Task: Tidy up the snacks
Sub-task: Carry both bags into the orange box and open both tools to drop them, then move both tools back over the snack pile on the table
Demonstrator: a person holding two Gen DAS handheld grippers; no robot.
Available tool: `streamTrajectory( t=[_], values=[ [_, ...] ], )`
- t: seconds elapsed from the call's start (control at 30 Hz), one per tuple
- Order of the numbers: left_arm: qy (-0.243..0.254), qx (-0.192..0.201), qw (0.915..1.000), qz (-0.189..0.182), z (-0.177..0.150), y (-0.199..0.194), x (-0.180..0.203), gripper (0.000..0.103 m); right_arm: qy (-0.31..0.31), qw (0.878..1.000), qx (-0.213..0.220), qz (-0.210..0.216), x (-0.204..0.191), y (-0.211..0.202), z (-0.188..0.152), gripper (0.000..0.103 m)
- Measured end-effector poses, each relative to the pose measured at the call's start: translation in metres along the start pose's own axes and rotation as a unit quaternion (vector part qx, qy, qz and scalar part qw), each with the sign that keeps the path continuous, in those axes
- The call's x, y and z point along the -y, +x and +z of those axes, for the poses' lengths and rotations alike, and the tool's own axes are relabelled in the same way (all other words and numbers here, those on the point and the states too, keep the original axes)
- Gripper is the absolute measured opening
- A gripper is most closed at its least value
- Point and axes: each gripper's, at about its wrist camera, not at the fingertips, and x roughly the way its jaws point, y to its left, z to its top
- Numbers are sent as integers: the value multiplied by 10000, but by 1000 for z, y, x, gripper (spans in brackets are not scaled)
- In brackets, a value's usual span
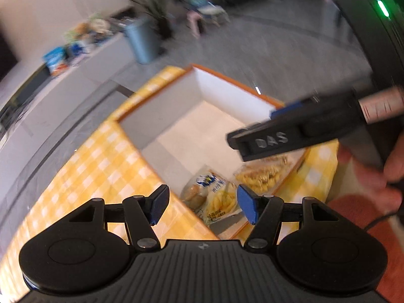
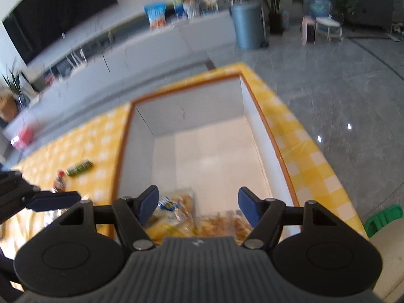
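Both tongs released, grasping nothing: left tongs (image 1: 199, 203), right tongs (image 2: 198, 205), above near end of orange-rimmed white box (image 2: 255, 136) on yellow-checked bench (image 1: 96, 161). 2 snack bags (image 1: 214, 197) lie inside, clear wrappers, yellow contents, blurred. Green packet (image 2: 79, 167) on bench outside box.

A blue-grey bin (image 2: 247, 25) stands on the grey floor (image 2: 341, 80) beyond the bench's yellow checked cloth (image 2: 310, 161). Just beside the bin is a potted plant (image 2: 274, 0); left of it, a black screen (image 2: 58, 7).
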Motion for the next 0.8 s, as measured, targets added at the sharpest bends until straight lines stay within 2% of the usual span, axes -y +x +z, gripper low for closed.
streamTrajectory(
  t=[0.17, 0.3, 0.57, 0.67, 0.8],
  values=[
    [-608, 553, 9960, 342, -28, -41, -9, 74, 85, 9975, 695, 87, -19, -37, -18, 69],
    [-1148, 830, 9883, 563, -49, -67, -21, 74, 179, 9938, 1065, 259, -35, -59, -38, 69],
    [-2296, 1104, 9622, 966, -91, -103, -51, 75, -5, 9867, 1582, 372, -79, -86, -75, 71],
    [-2684, 1119, 9500, 1132, -111, -112, -60, 76, -184, 9837, 1764, 310, -94, -92, -89, 78],
    [-3165, 1001, 9358, 1185, -142, -117, -74, 76, -375, 9814, 1858, 296, -111, -93, -109, 78]
  ],
)
